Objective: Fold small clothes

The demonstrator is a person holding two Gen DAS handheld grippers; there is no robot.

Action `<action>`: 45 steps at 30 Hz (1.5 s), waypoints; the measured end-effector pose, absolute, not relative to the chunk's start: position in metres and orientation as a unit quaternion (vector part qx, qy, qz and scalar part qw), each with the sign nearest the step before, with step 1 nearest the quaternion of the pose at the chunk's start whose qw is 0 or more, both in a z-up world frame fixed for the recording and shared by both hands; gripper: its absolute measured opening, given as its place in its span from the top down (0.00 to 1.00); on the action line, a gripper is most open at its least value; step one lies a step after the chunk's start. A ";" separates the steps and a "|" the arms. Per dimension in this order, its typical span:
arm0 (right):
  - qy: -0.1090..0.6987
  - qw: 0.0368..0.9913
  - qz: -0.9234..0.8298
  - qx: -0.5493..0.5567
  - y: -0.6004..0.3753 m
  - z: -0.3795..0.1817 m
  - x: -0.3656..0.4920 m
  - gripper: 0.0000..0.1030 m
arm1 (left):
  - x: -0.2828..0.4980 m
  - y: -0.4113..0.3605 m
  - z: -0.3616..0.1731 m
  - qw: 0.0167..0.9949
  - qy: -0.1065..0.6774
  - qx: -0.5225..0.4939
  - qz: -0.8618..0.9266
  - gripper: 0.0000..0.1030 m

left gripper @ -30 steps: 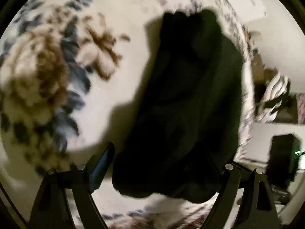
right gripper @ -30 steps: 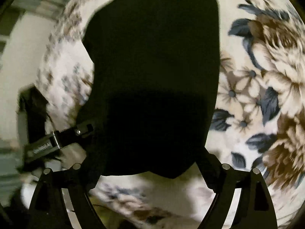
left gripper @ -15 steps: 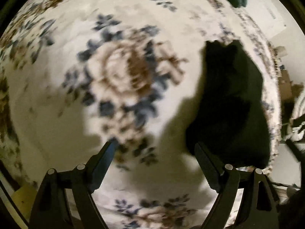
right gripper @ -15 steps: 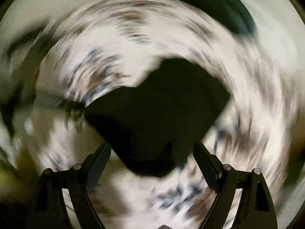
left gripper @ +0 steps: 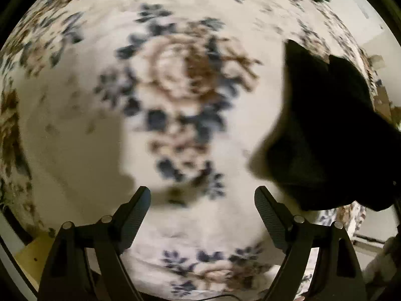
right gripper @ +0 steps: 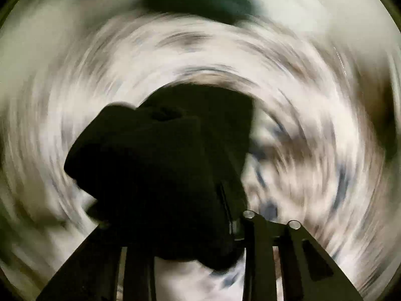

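One black garment [right gripper: 160, 175] inside right tool [right gripper: 200, 215].

Matt black cloth garment [left gripper: 325, 135] lies on a soft floral-printed fabric cover [left gripper: 75, 130]; ribbed matt black plastic jaws.

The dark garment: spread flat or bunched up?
Bunched up. The dark garment sits in thick overlapping folds, with the right hand-held gripper closed on it.
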State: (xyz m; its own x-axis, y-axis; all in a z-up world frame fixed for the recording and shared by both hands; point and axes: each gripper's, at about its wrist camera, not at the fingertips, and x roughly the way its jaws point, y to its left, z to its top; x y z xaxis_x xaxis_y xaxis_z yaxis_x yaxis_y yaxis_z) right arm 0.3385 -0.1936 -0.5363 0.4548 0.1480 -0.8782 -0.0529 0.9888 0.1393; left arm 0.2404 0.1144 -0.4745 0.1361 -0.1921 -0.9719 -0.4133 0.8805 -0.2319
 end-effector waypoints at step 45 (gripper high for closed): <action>0.560 0.770 -0.092 0.290 -0.488 -0.598 0.416 0.40 | 0.384 0.005 -0.462 0.728 0.656 -0.185 -0.072 0.18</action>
